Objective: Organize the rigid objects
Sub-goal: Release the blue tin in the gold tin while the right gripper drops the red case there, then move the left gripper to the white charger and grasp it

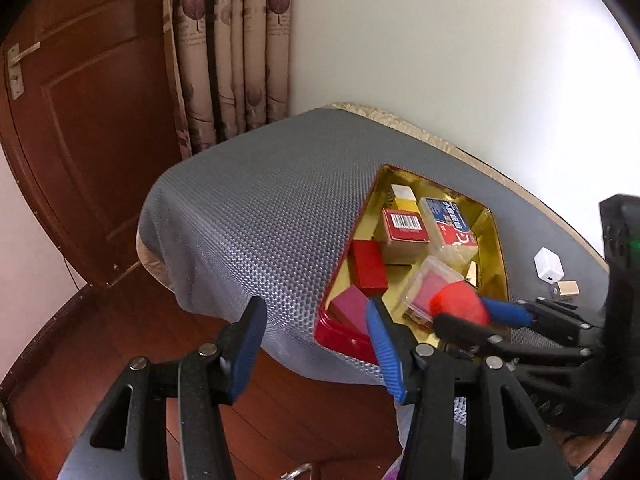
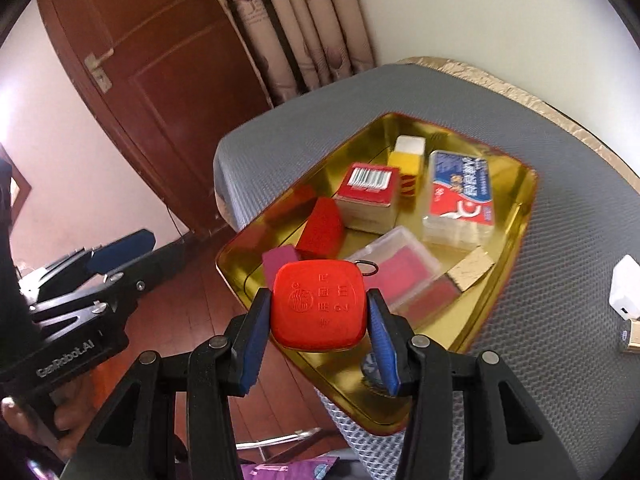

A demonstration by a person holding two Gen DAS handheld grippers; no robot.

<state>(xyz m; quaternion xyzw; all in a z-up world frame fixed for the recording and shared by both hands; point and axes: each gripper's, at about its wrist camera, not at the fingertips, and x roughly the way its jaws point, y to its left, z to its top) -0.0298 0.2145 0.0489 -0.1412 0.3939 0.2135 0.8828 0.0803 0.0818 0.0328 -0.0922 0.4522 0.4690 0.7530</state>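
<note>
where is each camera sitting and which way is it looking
Left wrist: on the left claw, open and empty, looking down over the table's near corner; right claw enters at right.
Right wrist: on the right claw, shut on a red case, above the gold tin; left claw shows at left.
Both share tin, case, white charger.

This is a room in a home, probably a bedroom or living room. A dark wooden door (image 1: 80, 128) with a metal handle stands beside patterned curtains (image 1: 236, 52) (beige, with purple leaf shapes) and a plain white wall (image 1: 440, 40). The floor (image 1: 132, 320) is reddish wood boards. A small table (image 1: 256, 216) has a grey mesh mat over a golden cloth, and a gold tin tray (image 2: 520, 208) with small household boxes lies on it.
</note>
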